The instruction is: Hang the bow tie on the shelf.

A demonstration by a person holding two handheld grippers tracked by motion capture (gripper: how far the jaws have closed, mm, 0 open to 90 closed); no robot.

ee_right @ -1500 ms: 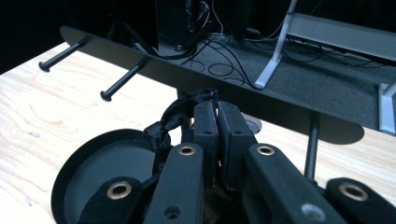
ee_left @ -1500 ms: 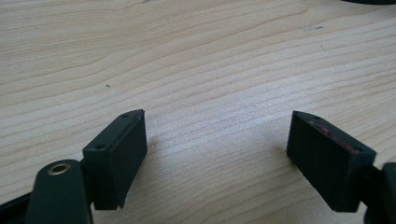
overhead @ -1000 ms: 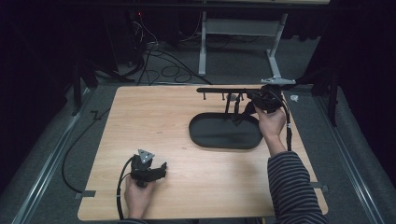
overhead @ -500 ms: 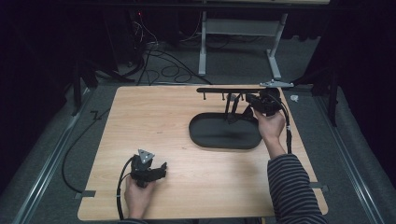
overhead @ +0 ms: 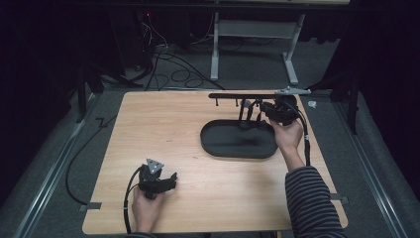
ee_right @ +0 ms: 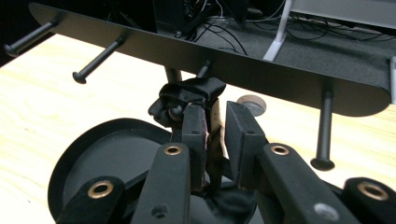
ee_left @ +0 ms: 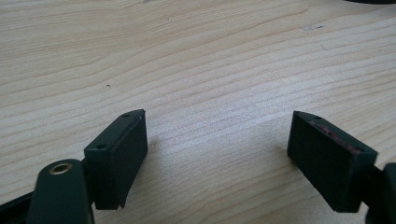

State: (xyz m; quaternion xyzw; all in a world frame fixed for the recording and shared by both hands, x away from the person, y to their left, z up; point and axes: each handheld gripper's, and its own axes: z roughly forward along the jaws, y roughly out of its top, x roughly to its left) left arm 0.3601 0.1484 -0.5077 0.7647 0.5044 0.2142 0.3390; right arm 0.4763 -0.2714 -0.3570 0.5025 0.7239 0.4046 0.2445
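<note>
Right gripper view: right gripper (ee_right: 215,133) pinches a strap (ee_right: 191,91) over a rack (ee_right: 261,77) peg; it may slip off; left gripper (ee_left: 224,154) gapes wide

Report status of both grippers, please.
Left hand-held gripper open, resting on wooden table. Right hand-held gripper shut on black strap at black peg rack. No obstruction.

So there's this black strap (ee_right: 191,91) looped over 1 peg of the black peg rack (ee_right: 261,77), hanging down toward the oval base tray (overhead: 237,144), pinched between the right gripper's jaws.
</note>
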